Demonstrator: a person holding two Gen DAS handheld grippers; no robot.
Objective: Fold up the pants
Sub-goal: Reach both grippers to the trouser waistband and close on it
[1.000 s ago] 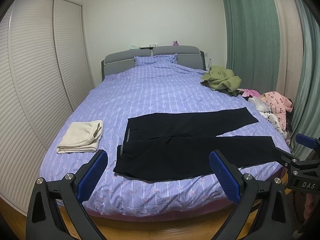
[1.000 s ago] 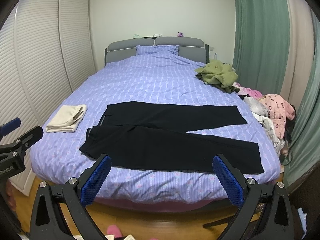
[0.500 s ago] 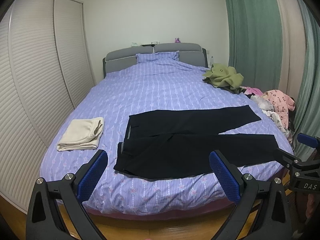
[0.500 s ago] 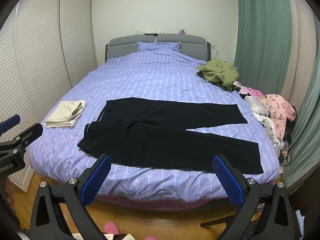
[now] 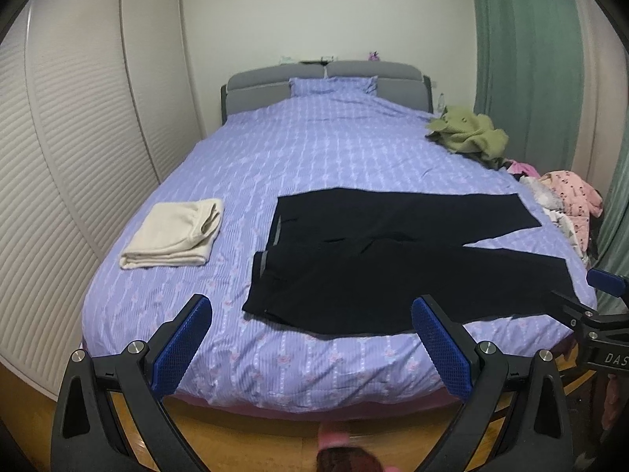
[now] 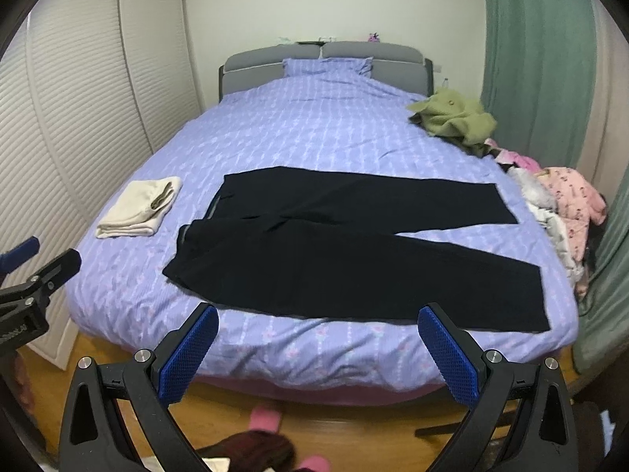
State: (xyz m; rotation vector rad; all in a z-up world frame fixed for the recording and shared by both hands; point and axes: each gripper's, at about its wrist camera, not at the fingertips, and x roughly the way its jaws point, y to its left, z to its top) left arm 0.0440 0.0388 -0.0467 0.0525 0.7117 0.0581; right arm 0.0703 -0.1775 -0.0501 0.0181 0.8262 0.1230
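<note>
Left wrist view: the left gripper (image 5: 306,338) is held wide, nothing between the blue pads, hovering off the foot of the bed (image 5: 314,157) at lower centre of frame. The pants (image 5: 393,267) are laid flat across the near part of the bed, waistband toward frame left, legs spread in a narrow V toward frame right. Laying them out flat like that looks like prep for a lengthwise fold, one leg over the other; no fold is made yet. The right gripper (image 6: 318,342) is likewise spread wide and empty, set apart from the fabric. Each gripper appears lined up with its own end of the pants, presumably so waist and hem can be picked together. A folded cream garment (image 5: 173,236) sits at frame left, apart from the pants, likely a finished piece parked out of the way. Only the right wrist view shows the full near hem corner at lower right, plus pink slippers (image 6: 267,419) on the floor. The left wrist view shows the waistband lining more clearly. A green jacket (image 6: 452,118) and a clothes pile (image 6: 558,204) are seen at frame right in both.
</note>
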